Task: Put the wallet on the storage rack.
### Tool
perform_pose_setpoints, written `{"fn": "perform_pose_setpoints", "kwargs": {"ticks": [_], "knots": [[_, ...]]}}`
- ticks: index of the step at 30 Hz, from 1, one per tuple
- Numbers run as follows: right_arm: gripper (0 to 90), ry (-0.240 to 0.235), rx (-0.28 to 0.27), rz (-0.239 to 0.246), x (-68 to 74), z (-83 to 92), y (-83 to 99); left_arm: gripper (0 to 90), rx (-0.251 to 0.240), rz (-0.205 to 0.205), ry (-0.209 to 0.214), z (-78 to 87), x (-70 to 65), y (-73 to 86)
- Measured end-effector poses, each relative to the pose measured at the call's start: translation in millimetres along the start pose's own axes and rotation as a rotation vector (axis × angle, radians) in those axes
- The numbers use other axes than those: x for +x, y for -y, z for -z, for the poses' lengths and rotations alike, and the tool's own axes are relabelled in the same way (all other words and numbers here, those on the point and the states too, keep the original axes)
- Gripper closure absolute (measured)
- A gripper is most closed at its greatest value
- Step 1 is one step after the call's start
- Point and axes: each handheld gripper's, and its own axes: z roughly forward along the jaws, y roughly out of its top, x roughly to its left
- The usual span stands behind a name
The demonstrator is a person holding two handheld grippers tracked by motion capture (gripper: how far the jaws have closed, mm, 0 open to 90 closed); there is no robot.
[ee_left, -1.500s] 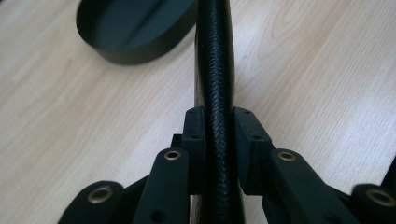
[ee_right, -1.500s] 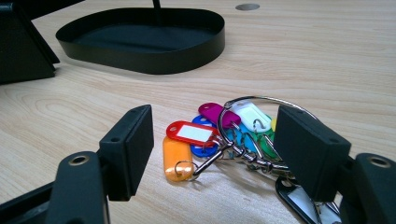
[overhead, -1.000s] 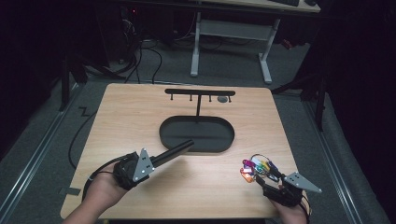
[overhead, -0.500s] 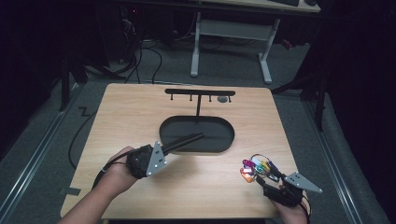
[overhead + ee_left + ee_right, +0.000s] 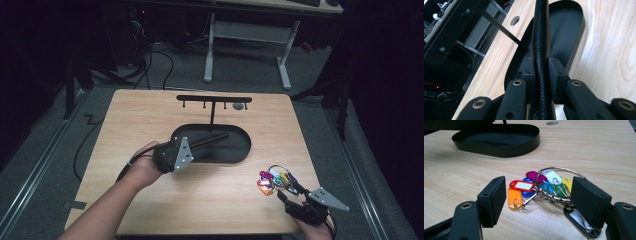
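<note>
Black rod (image 5: 540, 37) over tray rim (image 5: 511, 62)

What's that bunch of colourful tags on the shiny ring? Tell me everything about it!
The bunch of colourful plastic key tags on a silver metal ring lies flat on the light wooden table, near its front right corner. Orange, red, blue, purple, white, green, yellow and black tags fan out from the ring on small clips. The right gripper stands open around it, one jaw on each side. Whether the jaws touch it is unclear.
</note>
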Motion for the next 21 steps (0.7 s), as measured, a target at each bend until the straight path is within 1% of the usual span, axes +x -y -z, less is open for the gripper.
{"fn": "perform_pose_setpoints", "kwargs": {"ticks": [1,3,4,5,6,7,9,10,12,18,19,21], "knots": [[29.4,0.0,0.0,0.0,0.0,0.0,0.0,77.7,0.0,0.0,0.0,0.0,0.0,0.0],[29.4,0.009,-0.002,-0.004,-1.2,3.2,1.3,77.7,0.005,-0.002,0.001,-7.2,3.8,-1.7],[29.4,0.014,-0.001,-0.011,-2.3,5.7,2.6,77.7,0.002,-0.009,-0.001,-13.2,6.7,-4.8],[29.4,0.014,-0.001,-0.011,-2.3,5.7,2.6,77.7,0.002,-0.009,-0.001,-13.2,6.7,-4.8],[29.4,0.019,-0.001,-0.009,-3.6,7.6,3.7,77.7,-0.002,-0.013,-0.005,-18.8,8.8,-8.3],[29.4,0.019,-0.001,-0.009,-3.6,7.6,3.7,77.7,-0.002,-0.013,-0.005,-18.8,8.8,-8.3],[29.5,0.025,-0.004,-0.015,-4.5,10.4,4.7,77.7,0.002,-0.034,-0.005,-26.8,10.8,-14.1],[29.5,0.026,-0.005,-0.015,-4.8,11.0,5.0,77.7,0.0,-0.037,-0.006,-29.4,11.4,-15.6],[29.5,0.027,-0.004,-0.019,-5.1,11.9,5.4,77.8,-0.006,-0.03,-0.002,-34.8,13.2,-17.5],[29.5,0.024,-0.006,-0.018,-5.0,12.2,5.3,77.9,-0.01,-0.046,0.001,-49.9,16.9,-20.3],[29.5,0.024,-0.006,-0.018,-5.0,12.2,5.3,78.0,-0.01,-0.046,0.001,-49.9,16.9,-20.3],[29.5,0.021,-0.006,-0.018,-4.9,12.0,5.2,78.0,-0.011,-0.033,0.002,-56.1,20.4,-21.5]]}}
